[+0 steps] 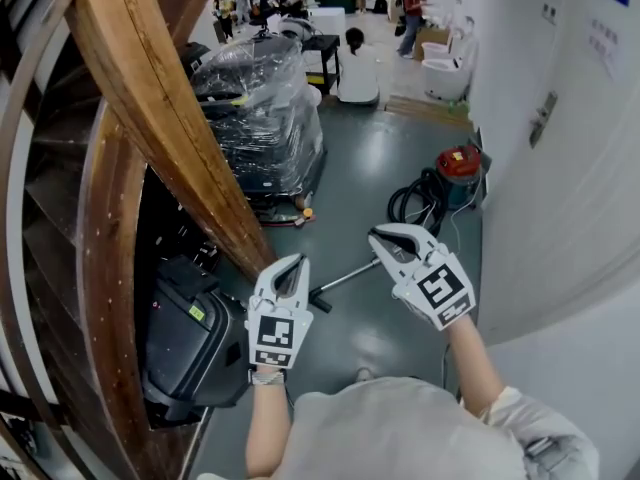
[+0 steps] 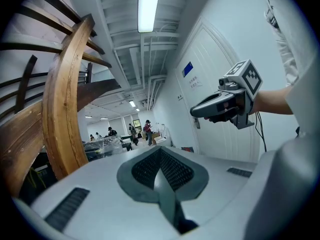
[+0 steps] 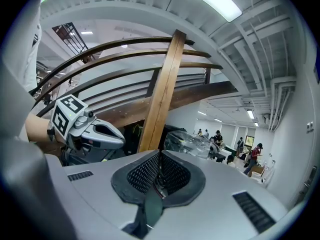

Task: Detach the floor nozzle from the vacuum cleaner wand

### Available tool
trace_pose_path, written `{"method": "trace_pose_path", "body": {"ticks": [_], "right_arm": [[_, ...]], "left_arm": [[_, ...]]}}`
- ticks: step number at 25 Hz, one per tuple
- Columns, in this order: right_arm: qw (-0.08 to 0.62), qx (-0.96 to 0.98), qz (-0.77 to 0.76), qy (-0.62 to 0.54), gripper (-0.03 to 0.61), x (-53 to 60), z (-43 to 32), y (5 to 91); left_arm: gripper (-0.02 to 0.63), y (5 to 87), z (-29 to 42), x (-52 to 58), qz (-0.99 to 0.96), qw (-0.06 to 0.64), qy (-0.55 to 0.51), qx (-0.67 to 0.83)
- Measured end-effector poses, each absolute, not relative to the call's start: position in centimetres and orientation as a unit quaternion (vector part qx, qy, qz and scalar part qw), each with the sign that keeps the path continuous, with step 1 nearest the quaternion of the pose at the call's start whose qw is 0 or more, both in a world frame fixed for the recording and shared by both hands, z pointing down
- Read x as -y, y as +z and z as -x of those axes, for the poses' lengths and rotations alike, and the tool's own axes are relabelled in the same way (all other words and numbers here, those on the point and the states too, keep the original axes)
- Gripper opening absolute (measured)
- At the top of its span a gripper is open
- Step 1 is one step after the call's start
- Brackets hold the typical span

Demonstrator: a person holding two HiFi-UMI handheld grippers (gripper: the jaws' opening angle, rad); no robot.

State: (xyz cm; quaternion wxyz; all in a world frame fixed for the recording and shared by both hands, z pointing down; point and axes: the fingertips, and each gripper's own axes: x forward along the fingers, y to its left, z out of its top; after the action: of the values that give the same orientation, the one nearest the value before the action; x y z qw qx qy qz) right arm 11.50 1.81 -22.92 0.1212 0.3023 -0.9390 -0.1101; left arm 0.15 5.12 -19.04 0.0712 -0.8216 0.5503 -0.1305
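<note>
Both the left gripper (image 1: 296, 261) and the right gripper (image 1: 377, 234) hang empty with jaws pressed together above the wand (image 1: 350, 276) lying on the floor (image 1: 390, 138) between them, so I'd lower and open them, one steadying it, the other pulling what looks like its dark nozzle end (image 1: 319, 298) off.

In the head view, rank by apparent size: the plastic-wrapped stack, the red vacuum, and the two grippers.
1. plastic-wrapped stack
2. left gripper and right gripper: about alike, enlarged by nearness
3. red vacuum
</note>
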Motion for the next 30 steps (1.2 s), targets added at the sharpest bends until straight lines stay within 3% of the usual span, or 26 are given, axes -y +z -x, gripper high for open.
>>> {"method": "trace_pose_path", "body": {"ticks": [15, 30], "right_arm": [[0.141, 0.94, -0.294, -0.103, 0.031, 3.0, -13.4, -21.7], [0.162, 0.931, -0.313, -0.096, 0.031, 10.9, -9.5, -19.6]], "left_arm": [[0.002, -18.2, -1.7, -0.7, 0.819, 0.061, -0.144, -0.552], [0.002, -16.3, 1.2, 8.1, 0.847, 0.057, -0.138, -0.51]]}}
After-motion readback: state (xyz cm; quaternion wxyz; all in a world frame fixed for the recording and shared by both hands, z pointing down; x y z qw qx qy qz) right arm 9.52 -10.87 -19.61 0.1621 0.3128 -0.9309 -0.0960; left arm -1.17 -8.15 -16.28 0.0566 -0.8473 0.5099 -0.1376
